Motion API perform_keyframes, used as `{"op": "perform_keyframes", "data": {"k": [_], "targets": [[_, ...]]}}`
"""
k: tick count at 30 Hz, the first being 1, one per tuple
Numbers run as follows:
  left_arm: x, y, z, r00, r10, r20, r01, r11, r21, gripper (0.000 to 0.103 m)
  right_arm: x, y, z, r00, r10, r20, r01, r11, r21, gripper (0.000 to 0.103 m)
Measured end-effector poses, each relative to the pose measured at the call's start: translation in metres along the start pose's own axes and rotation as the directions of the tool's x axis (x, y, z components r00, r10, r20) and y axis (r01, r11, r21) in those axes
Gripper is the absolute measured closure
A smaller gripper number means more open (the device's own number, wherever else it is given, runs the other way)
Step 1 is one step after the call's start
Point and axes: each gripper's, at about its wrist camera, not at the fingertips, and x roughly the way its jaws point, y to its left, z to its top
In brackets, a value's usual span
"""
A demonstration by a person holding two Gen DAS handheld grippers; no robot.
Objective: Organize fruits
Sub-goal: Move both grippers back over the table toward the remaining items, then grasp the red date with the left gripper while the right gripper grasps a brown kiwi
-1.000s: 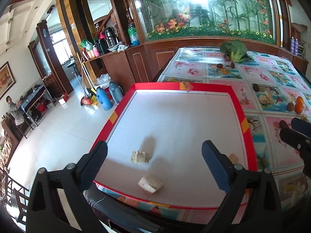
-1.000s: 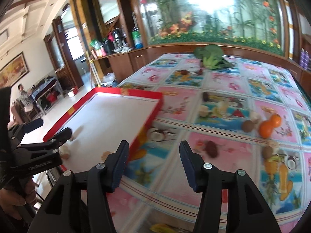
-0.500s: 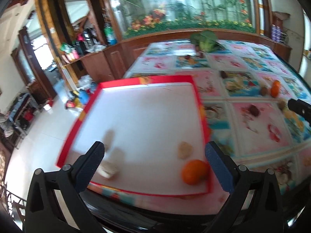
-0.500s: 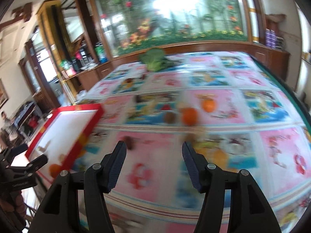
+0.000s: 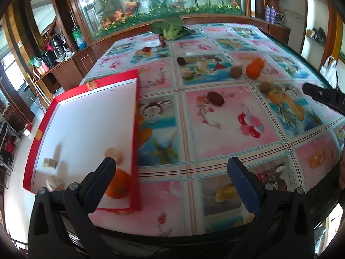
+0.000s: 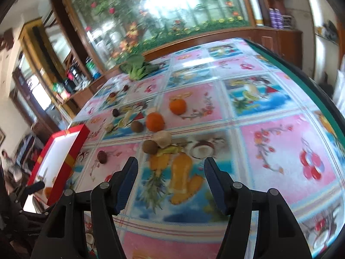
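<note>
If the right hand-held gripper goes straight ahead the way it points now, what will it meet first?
Probably the brown kiwi-like fruit and the pale fruit beside it. The open right hand-held gripper has only printed tablecloth before them, though depth is uncertain.

Patterned table [image 5: 215, 133] bears red tray [image 5: 135, 129], 2 oranges [image 6: 154, 121].

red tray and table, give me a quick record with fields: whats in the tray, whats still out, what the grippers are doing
tray: red tray with white floor, at the table's left edge
in tray: one orange, three pale pieces
on tablecloth: two oranges, two brown kiwis, dark red fruits, pale pieces
far end: leafy greens
left gripper: open, empty, over the tray's near right corner
right gripper: open, empty, pointed toward the kiwi and oranges
</note>
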Motion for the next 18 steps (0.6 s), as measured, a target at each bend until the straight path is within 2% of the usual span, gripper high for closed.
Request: {"op": "perform_keyframes", "data": {"k": [4, 8, 10, 11, 13, 18], "targets": [[0.005, -0.001, 0.014, 1.000, -0.004, -0.008, 0.003, 1.000, -0.009, 0.000, 0.019, 0.015, 0.014, 1.000, 0.009, -0.019, -0.010, 0.998, -0.069, 0.039], [0.003, 0.002, 0.027, 1.000, 0.018, 0.025, -0.018, 1.000, -0.022, 0.000, 0.036, 0.020, 0.022, 0.999, -0.010, -0.039, 0.006, 0.995, -0.103, 0.040], [0.003, 0.001, 0.033, 0.999, 0.028, 0.033, -0.028, 1.000, -0.008, 0.000, 0.042, 0.020, 0.021, 0.998, -0.025, -0.062, 0.017, 0.993, -0.115, 0.049], [0.004, 0.000, 0.033, 0.999, 0.041, 0.036, -0.041, 0.999, 0.001, 0.000, 0.043, 0.018, 0.020, 0.996, 0.004, -0.084, -0.013, 0.994, -0.110, 0.056], [0.010, -0.001, 0.034, 0.998, 0.059, 0.029, -0.060, 0.998, 0.013, 0.000, 0.044, 0.018, 0.016, 0.992, 0.056, -0.111, -0.067, 0.993, -0.100, 0.057], [0.031, -0.004, 0.047, 0.998, 0.064, -0.003, -0.064, 0.998, 0.017, 0.000, 0.052, 0.026, 0.017, 0.990, 0.041, -0.136, -0.061, 0.987, -0.148, 0.057]]}}
